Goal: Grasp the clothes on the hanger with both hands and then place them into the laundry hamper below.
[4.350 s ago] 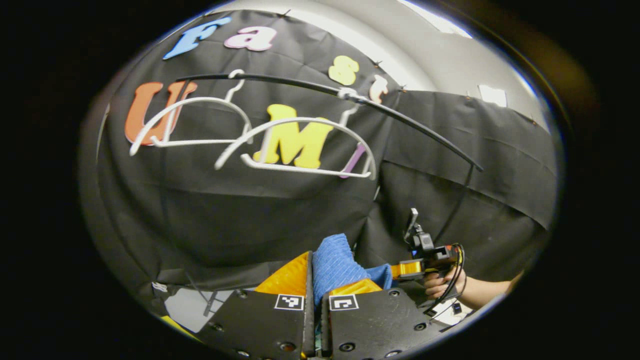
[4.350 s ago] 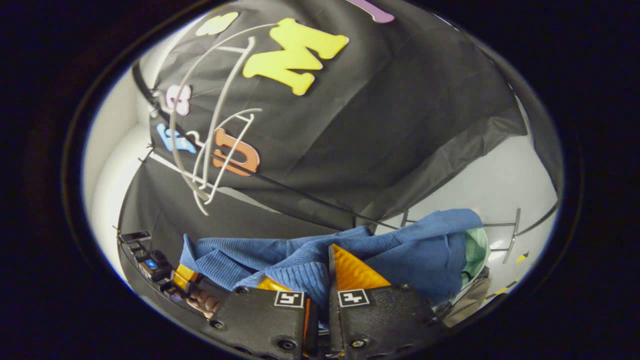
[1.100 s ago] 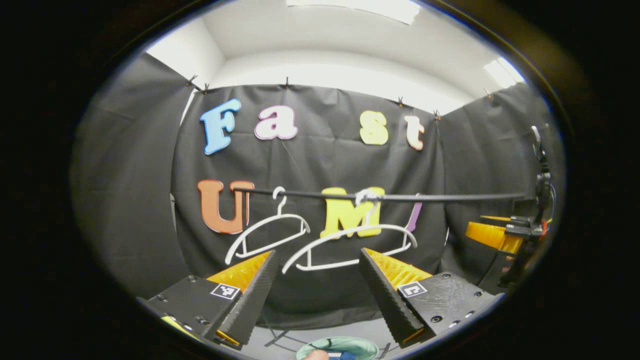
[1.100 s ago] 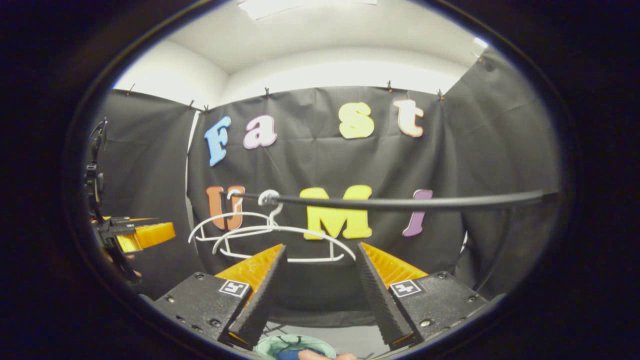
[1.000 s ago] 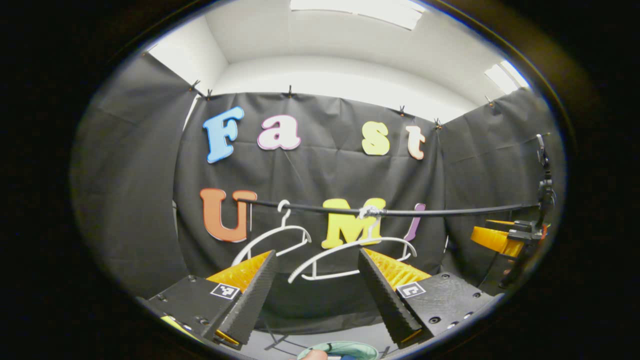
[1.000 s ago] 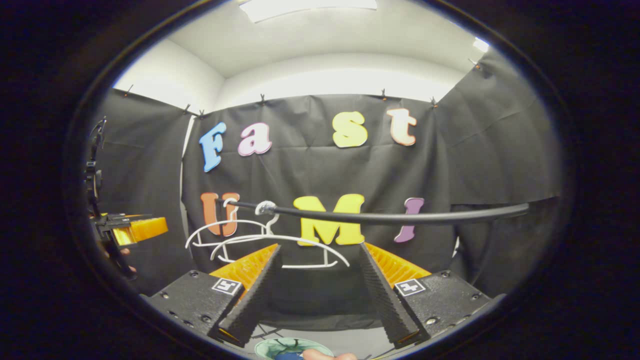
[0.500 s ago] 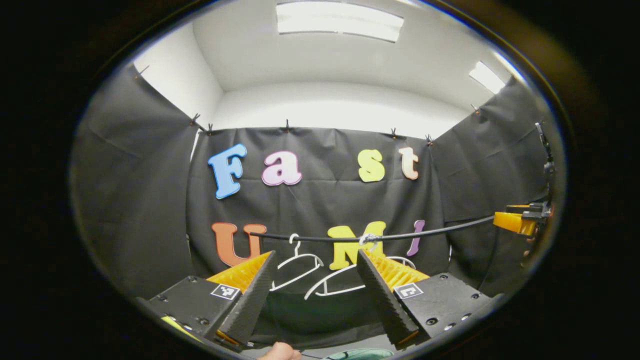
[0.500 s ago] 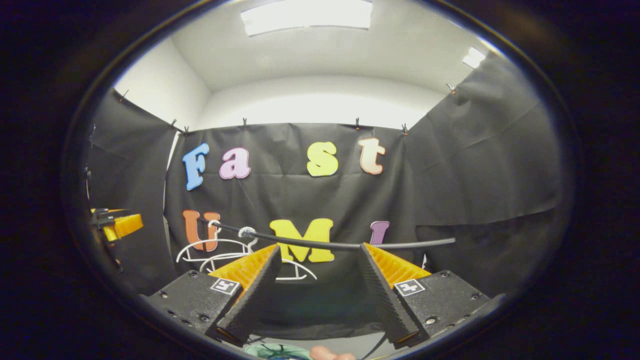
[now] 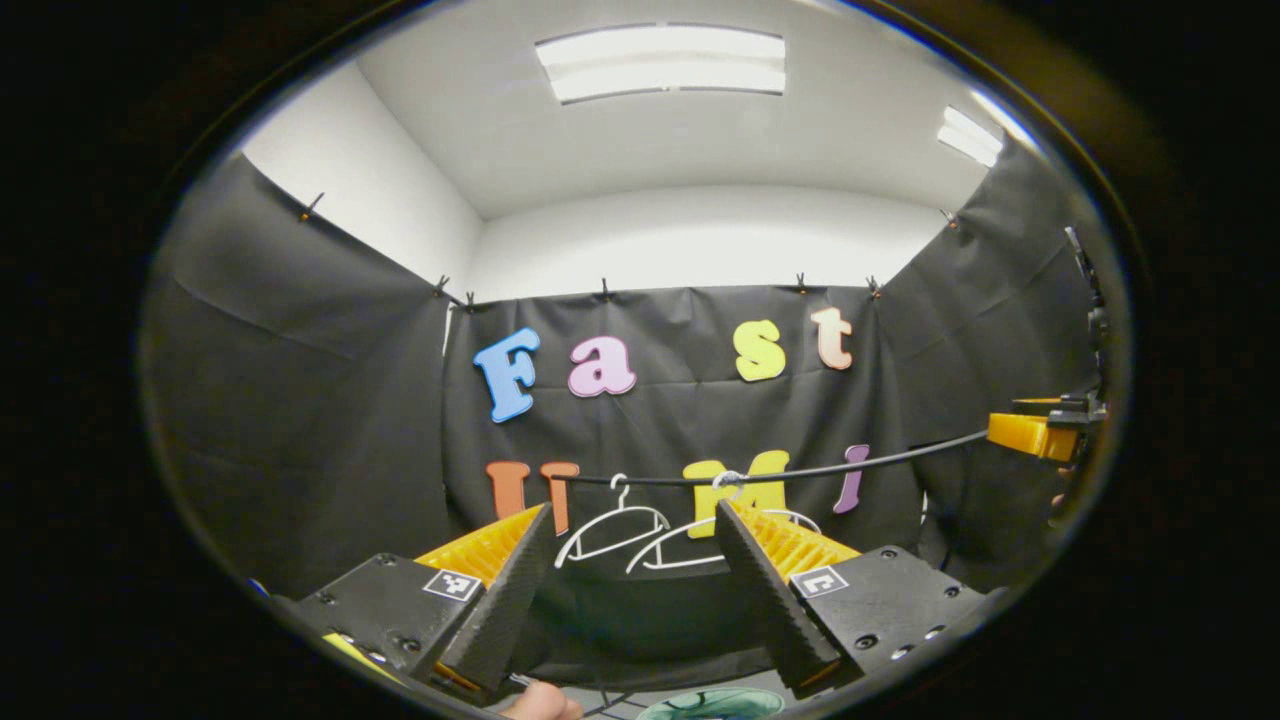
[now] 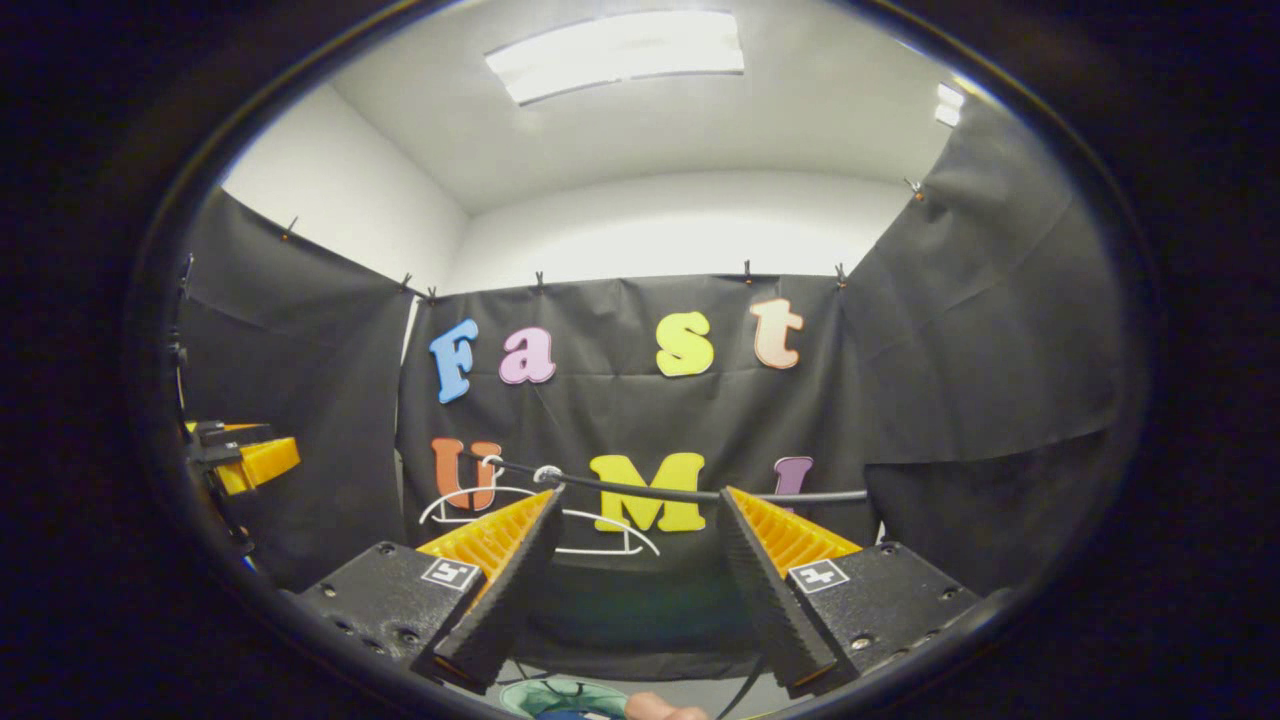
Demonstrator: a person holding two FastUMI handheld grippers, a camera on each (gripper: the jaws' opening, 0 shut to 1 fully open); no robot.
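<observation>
Both your left gripper [image 9: 625,585] and right gripper [image 10: 640,575] gape empty facing bare hangers [image 9: 650,530], hamper [image 10: 545,697] rim below, clothes likely inside it, so drop looks done, nothing left to grab

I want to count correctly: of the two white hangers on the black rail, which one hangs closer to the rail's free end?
The left hanger: in the left gripper view its hook sits nearest the rail end, while the other hanger hangs further right.
</observation>
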